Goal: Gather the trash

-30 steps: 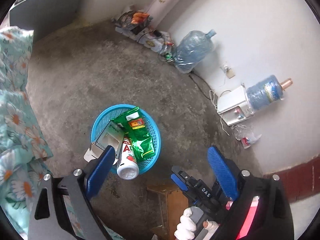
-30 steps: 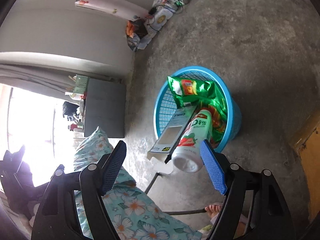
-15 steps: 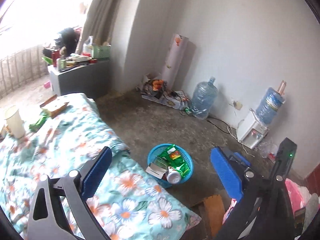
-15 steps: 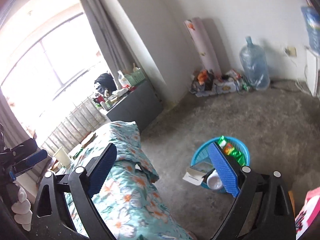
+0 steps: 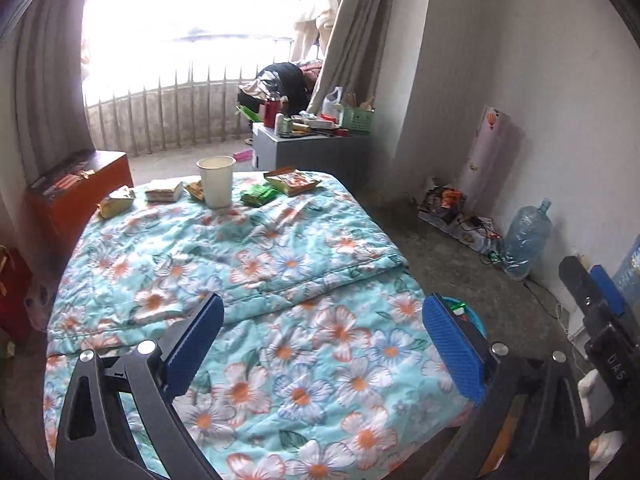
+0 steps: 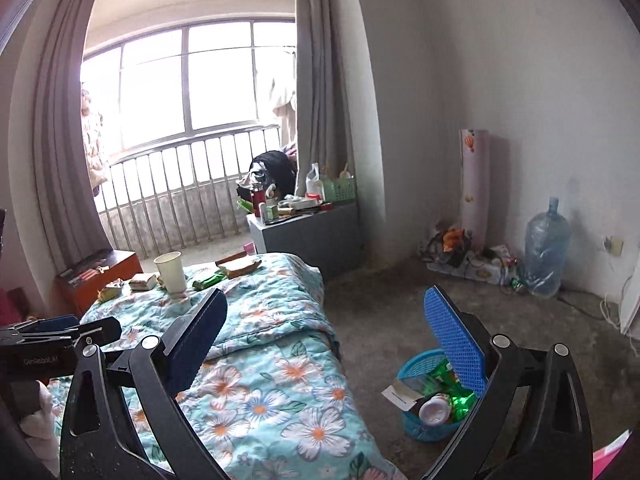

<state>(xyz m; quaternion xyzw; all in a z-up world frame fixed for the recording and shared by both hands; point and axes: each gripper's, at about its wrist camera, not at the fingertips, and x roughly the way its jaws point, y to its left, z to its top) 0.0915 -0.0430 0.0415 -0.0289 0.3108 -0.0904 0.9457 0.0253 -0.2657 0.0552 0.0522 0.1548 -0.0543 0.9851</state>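
Both grippers hang over a floral bedspread [image 5: 280,264], pointing toward the window. My left gripper [image 5: 323,308] is open with nothing between its blue pads. My right gripper [image 6: 326,300] is also open and empty. At the far end of the bed stand a white paper cup [image 5: 216,184] [image 6: 171,266], a green wrapper [image 5: 259,195] [image 6: 208,279], a snack box [image 5: 292,180] [image 6: 239,265] and several small packets [image 5: 163,191]. On the floor to the right of the bed is the blue basket [image 6: 416,366], holding a white bottle [image 6: 434,407], green packets and a carton.
A grey cabinet [image 6: 308,232] loaded with clutter stands by the curtain. A red-brown chest [image 5: 76,188] sits left of the bed. Along the right wall are a rolled mat [image 6: 474,184], a pile of cables and boxes [image 6: 464,256] and a large water bottle [image 6: 546,252].
Both views swung up and away from the basket toward the bed and window. The right jaws opened wider. Nothing was picked up.
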